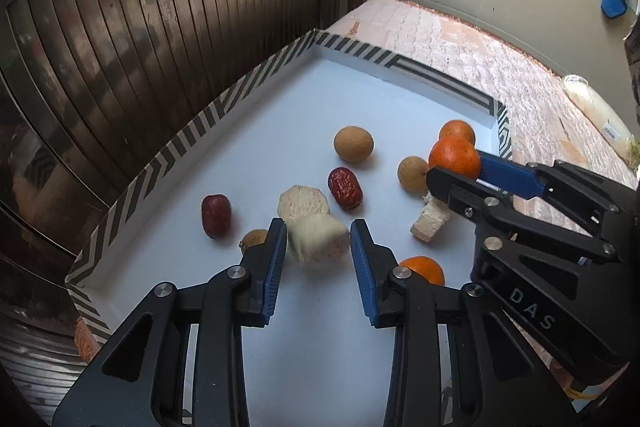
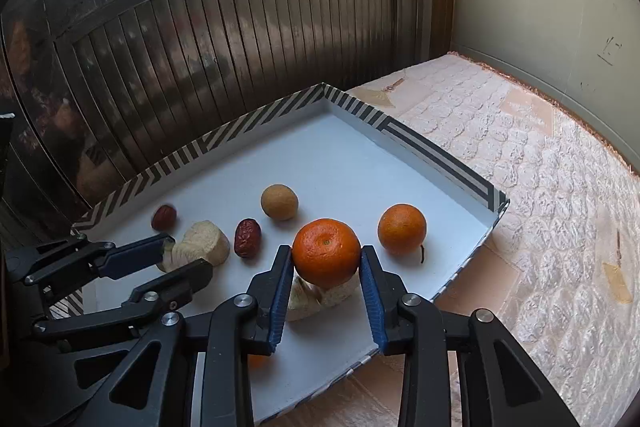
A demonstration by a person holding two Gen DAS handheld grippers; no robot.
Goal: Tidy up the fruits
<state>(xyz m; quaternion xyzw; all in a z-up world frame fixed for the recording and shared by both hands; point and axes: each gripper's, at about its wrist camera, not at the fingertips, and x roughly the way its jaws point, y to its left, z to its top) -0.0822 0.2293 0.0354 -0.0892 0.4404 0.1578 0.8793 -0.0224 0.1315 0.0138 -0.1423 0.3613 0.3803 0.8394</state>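
A white tray with a zigzag-striped rim holds the fruit. My right gripper is shut on a mandarin, held above a pale peeled chunk. My left gripper is shut on another pale chunk, with a second pale piece just behind it. Loose on the tray lie two red dates, two longans and two more mandarins. A small brown fruit is half hidden by my left finger.
The tray rests on a quilted mattress that stretches right to a grey wall. A ribbed metal door stands close behind the tray's left rim. A plastic bag lies on the mattress at far right.
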